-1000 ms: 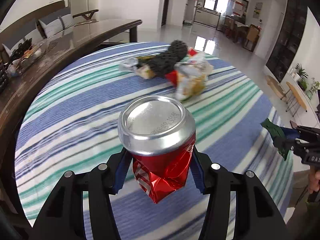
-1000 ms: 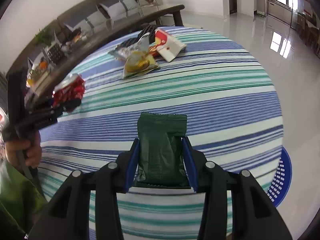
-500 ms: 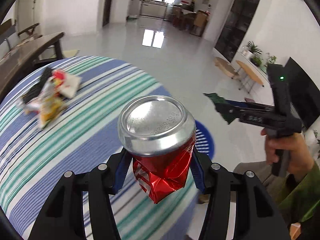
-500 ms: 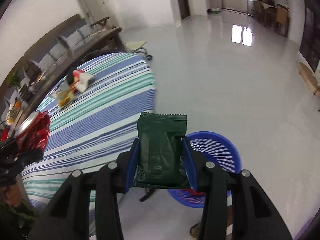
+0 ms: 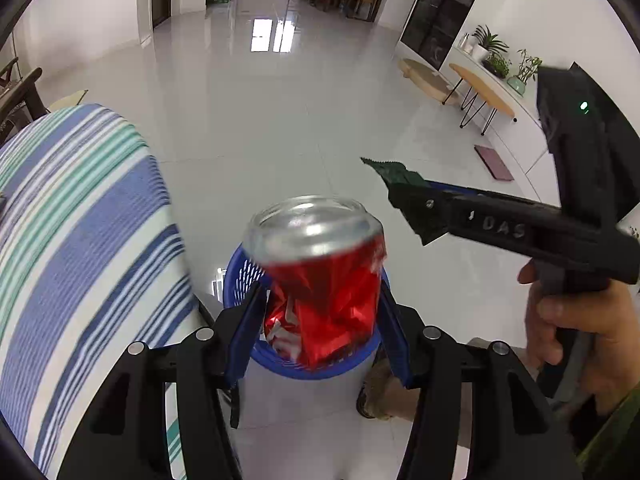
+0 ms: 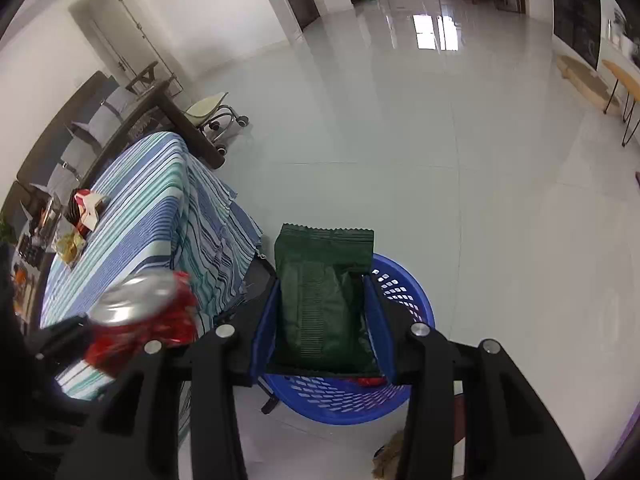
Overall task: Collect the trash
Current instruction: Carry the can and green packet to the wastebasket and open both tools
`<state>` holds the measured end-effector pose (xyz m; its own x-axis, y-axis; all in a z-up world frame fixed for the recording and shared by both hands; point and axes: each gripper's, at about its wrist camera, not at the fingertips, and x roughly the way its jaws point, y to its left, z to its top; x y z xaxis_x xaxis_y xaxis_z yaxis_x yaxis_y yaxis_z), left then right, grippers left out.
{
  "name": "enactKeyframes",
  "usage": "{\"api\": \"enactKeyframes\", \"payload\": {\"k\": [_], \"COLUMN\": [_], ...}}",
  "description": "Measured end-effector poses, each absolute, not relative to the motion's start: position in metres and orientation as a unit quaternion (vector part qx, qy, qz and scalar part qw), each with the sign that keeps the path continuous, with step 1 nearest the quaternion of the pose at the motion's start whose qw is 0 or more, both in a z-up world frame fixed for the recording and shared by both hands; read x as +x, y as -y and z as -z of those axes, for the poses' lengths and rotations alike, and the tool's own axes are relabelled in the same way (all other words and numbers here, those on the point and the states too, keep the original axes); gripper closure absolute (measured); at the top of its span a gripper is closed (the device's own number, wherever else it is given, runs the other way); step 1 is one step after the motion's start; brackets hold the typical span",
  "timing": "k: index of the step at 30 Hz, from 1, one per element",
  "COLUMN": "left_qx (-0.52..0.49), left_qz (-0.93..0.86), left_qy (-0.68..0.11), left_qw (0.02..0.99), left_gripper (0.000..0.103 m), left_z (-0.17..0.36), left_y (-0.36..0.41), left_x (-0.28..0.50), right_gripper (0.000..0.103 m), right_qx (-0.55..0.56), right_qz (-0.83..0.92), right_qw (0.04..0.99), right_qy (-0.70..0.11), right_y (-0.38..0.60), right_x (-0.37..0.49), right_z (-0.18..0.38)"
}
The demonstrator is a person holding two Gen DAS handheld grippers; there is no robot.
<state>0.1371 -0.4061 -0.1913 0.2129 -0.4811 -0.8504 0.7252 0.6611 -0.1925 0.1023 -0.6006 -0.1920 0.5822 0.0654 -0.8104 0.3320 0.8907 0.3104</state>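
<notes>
Landmark: the blue basket [image 6: 404,292] on the floor, just beside the striped counter [image 6: 136,216].

Left claw [image 5: 322,312]: I have it pinching the crushed red can [image 5: 324,280] by its dented sides. The can stands upright in the claw, long axis running along the fingers, silver end [image 5: 308,224] pointing away from the camera. In the left wrist view the can sits directly over the basket [image 5: 240,276] opening.

Right claw [image 6: 322,312]: I have it pinching the dark green wrapper [image 6: 320,296] by both long edges. The wrapper's long axis runs along the fingers, its serrated end [image 6: 326,230] pointing forward, away from the camera. It hangs over the basket's near-counter rim.

Remaining trash [image 6: 80,220] lies on the counter, well apart from the basket.

My right hand [image 5: 580,332] grips the right claw's handle, to the right of the basket.
</notes>
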Motion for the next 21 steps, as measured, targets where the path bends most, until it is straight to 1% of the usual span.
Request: {"api": "enactKeyframes", "payload": {"k": [4, 5, 9, 11, 13, 18, 20, 21], "left_qx": [0.136, 0.138, 0.143, 0.144, 0.142, 0.126, 0.122, 0.118], "left_qz": [0.383, 0.381, 0.38, 0.378, 0.375, 0.373, 0.375, 0.379], "left_qy": [-0.497, -0.499, -0.495, -0.498, -0.501, -0.499, -0.498, -0.498], "left_qw": [0.767, 0.766, 0.768, 0.767, 0.767, 0.772, 0.772, 0.771], "left_gripper": [0.048, 0.051, 0.053, 0.058, 0.06, 0.059, 0.053, 0.053], "left_z": [0.21, 0.214, 0.223, 0.227, 0.233, 0.23, 0.225, 0.221], "left_y": [0.422, 0.425, 0.435, 0.44, 0.443, 0.439, 0.438, 0.435], "left_x": [0.143, 0.145, 0.148, 0.152, 0.157, 0.167, 0.169, 0.169], "right_gripper": [0.061, 0.061, 0.061, 0.061, 0.061, 0.061, 0.061, 0.061], "right_qx": [0.246, 0.252, 0.271, 0.277, 0.281, 0.282, 0.279, 0.279], "right_qz": [0.075, 0.075, 0.079, 0.078, 0.077, 0.077, 0.082, 0.083], "right_qw": [0.852, 0.851, 0.841, 0.838, 0.838, 0.834, 0.831, 0.829], "right_qy": [-0.456, -0.456, -0.462, -0.463, -0.461, -0.467, -0.475, -0.478], "right_y": [0.612, 0.615, 0.621, 0.625, 0.624, 0.629, 0.629, 0.628], "right_x": [0.11, 0.111, 0.117, 0.117, 0.118, 0.117, 0.117, 0.118], "right_z": [0.204, 0.206, 0.216, 0.219, 0.219, 0.221, 0.225, 0.226]}}
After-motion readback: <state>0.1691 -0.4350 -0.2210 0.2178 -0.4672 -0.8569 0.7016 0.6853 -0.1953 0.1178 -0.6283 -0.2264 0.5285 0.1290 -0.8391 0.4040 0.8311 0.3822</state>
